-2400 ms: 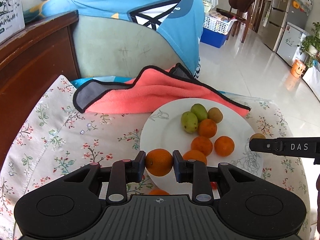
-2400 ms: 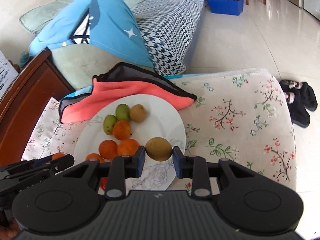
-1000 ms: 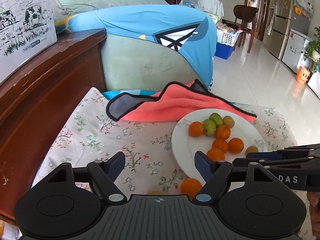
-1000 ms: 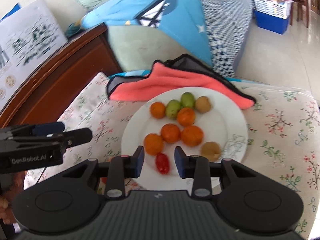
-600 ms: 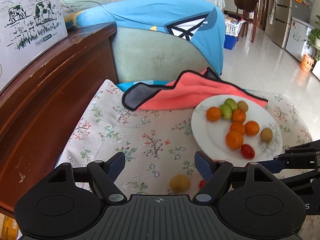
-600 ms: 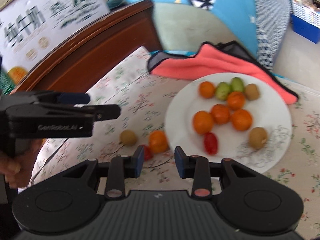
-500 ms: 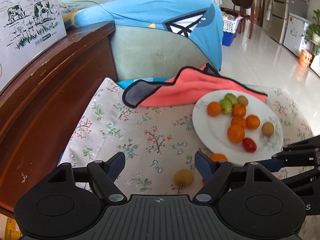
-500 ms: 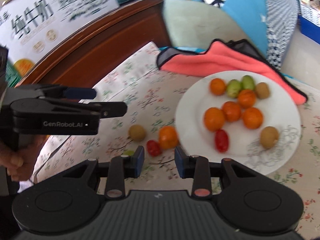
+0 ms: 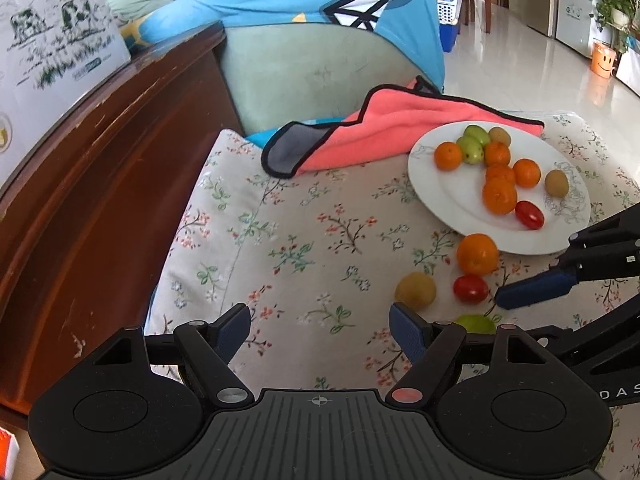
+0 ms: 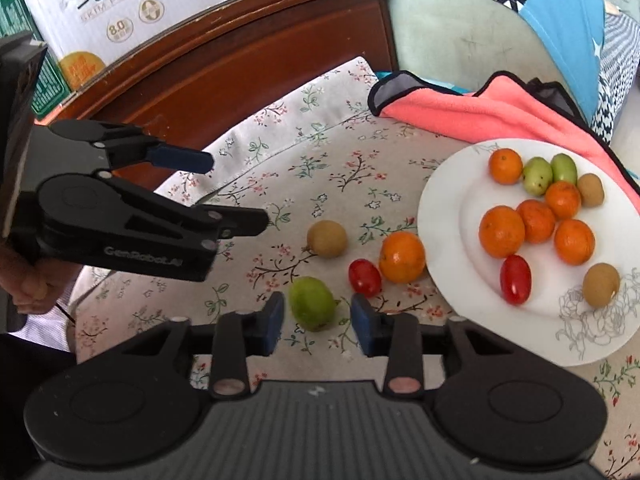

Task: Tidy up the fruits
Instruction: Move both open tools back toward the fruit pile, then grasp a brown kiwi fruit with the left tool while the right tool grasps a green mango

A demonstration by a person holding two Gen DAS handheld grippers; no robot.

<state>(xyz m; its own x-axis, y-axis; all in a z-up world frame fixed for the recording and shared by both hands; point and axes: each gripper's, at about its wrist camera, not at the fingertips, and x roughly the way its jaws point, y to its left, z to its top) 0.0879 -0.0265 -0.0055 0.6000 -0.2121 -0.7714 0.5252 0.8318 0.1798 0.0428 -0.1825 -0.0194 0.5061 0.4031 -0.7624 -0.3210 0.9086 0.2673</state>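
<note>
A: Green fruit first: we see a small green fruit [image 10: 312, 303] lying on the floral cloth [image 10: 288, 168], right between the blue pads of the right gripper [image 10: 317, 322]. The jaws stand at a moderate gap, a little wider than the fruit, and neither pad seems to touch it.

B: And we see three more pieces loose on the cloth just beyond it: a red cherry tomato [image 10: 364, 277], an orange [image 10: 401, 257] touching or nearly touching the near-left rim of the white plate [image 10: 448, 208], and a brownish round fruit [image 10: 327, 238] further left.

A: On the plate we count five oranges, two green fruits, two brown ones and one red tomato [image 10: 515, 279]. The far side of the plate rests against the pink towel [image 10: 472, 112].

B: What of the left gripper [image 9: 320, 330]?

A: Its jaws are wide apart and hold nothing; only bare cloth lies between them. In the left wrist view the brown fruit [image 9: 415, 291] sits just past its right finger, with the tomato [image 9: 471, 288] and the orange [image 9: 477, 254] to the right of that.

B: In that same view we see the right gripper [image 9: 532, 292] reaching in from the right edge, near the tomato. A dark wooden cabinet [image 9: 100, 168] runs along the left, with a milk carton box [image 10: 120, 4] on top
</note>
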